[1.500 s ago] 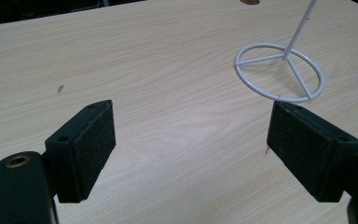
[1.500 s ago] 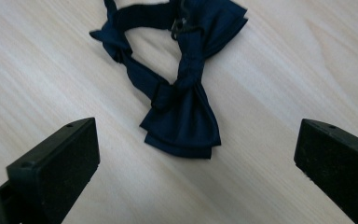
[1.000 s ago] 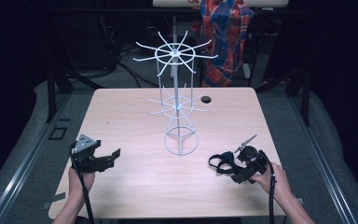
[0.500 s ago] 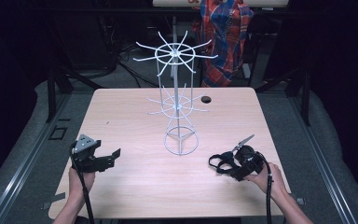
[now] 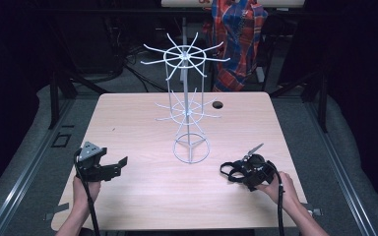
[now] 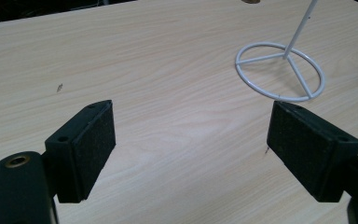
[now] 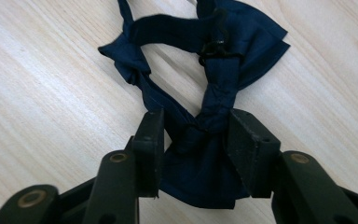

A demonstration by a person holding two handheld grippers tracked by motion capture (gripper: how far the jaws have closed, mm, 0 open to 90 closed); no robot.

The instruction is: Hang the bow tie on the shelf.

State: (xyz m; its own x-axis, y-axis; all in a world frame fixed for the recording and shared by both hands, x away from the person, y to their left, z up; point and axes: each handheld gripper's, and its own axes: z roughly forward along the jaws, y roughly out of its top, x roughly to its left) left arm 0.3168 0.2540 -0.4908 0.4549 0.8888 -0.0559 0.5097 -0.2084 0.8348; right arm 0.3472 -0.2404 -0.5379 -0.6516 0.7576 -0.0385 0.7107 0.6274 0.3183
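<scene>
A dark navy bow tie (image 7: pixel 214 60) lies on the wooden table (image 5: pixel 138 123) near its front right corner; it shows as a dark loop (image 5: pixel 229 171) in the high view. My right gripper (image 7: pixel 196 140) is low over it, its jaws closed in on the tie's knot with fabric filling the gap between them. A hand holds that gripper (image 5: pixel 241 174) from the right. My left gripper (image 5: pixel 117 167) hovers at the front left, its pads (image 6: pixel 93 140) wide apart over bare wood. A white wire display rack (image 5: pixel 187 113) with two tiers of radial hooks stands mid-table.
The rack's ring base (image 6: pixel 279 70) sits just ahead and to the right of the left gripper. A small dark cable hole (image 5: pixel 218 104) marks the table's far side. A person in a plaid shirt (image 5: pixel 238 34) stands behind the table. Dark floor and rails surround it.
The right gripper has shifted slightly left over the bow tie. The left gripper has stayed in place.
</scene>
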